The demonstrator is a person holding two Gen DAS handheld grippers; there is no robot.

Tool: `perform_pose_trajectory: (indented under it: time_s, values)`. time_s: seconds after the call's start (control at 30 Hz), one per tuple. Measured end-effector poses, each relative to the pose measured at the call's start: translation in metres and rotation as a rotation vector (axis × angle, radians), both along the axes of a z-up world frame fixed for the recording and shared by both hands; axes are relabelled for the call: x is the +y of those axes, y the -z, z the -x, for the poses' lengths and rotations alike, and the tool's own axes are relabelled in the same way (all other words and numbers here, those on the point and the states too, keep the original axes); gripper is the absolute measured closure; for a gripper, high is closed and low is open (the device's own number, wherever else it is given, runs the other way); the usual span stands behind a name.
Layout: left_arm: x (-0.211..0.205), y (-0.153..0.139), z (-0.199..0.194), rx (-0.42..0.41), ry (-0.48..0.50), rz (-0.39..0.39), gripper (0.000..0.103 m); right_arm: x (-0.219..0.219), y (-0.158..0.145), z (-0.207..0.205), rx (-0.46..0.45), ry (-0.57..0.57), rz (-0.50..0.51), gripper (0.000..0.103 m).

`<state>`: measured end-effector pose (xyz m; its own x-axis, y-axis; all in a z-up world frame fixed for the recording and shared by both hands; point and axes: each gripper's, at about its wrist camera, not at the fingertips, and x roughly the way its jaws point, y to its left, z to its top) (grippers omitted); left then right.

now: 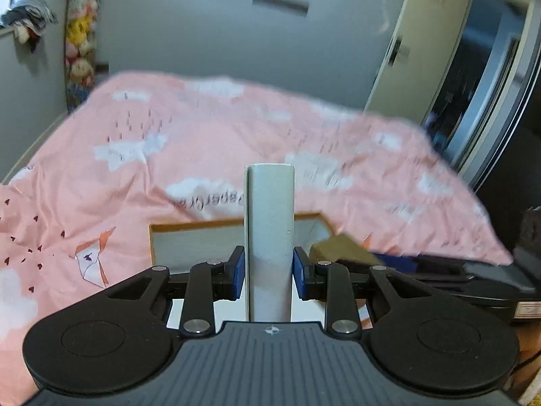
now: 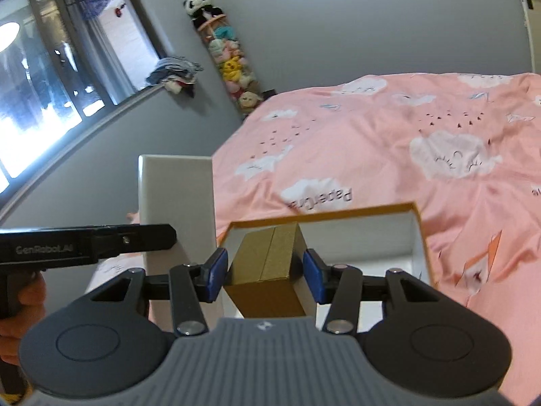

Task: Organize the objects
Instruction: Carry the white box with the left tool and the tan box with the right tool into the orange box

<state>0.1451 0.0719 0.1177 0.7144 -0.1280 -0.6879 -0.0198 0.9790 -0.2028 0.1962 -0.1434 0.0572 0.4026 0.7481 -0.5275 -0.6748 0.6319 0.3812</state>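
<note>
My left gripper [image 1: 268,272] is shut on a flat white box [image 1: 269,233], held on edge above the pink bed. The same white box shows in the right wrist view [image 2: 175,196] with the left gripper's black body [image 2: 84,242] across it. My right gripper [image 2: 263,270] is shut on a small gold box [image 2: 267,272] and holds it over the near left corner of an open white tray with an orange rim [image 2: 417,237]. In the left wrist view the tray [image 1: 189,242] lies behind the white box, and the gold box [image 1: 338,248] shows to its right.
The tray rests on a bed with a pink cloud-print duvet [image 2: 389,142]. A column of plush toys [image 2: 233,64] hangs on the grey wall by a window [image 2: 50,67]. A door [image 1: 399,44] stands at the right in the left wrist view.
</note>
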Motion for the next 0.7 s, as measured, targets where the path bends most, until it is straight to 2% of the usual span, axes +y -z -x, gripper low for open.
perform_pose_trajectory:
  time_s: [0.07,0.17,0.37,0.53,0.7]
  values:
    - [0.001,0.022,-0.027,0.085,-0.011,-0.007,0.070,0.012,0.010,-0.018,0.012,0.012,0.030,0.052]
    - [0.001,0.057,-0.060,0.179,-0.028,-0.058,0.071,0.023,0.036,-0.037,0.053,0.008,0.079,0.052]
    - [0.005,0.115,-0.096,0.351,-0.027,-0.161,0.070,0.031,0.086,-0.062,0.144,-0.001,0.140,0.052]
    - [-0.001,0.142,-0.112,0.418,-0.039,-0.321,0.070,0.035,0.103,-0.076,0.164,-0.036,0.150,0.052]
    - [-0.007,0.160,-0.127,0.484,-0.045,-0.383,0.070,0.041,0.114,-0.083,0.161,-0.036,0.193,0.052]
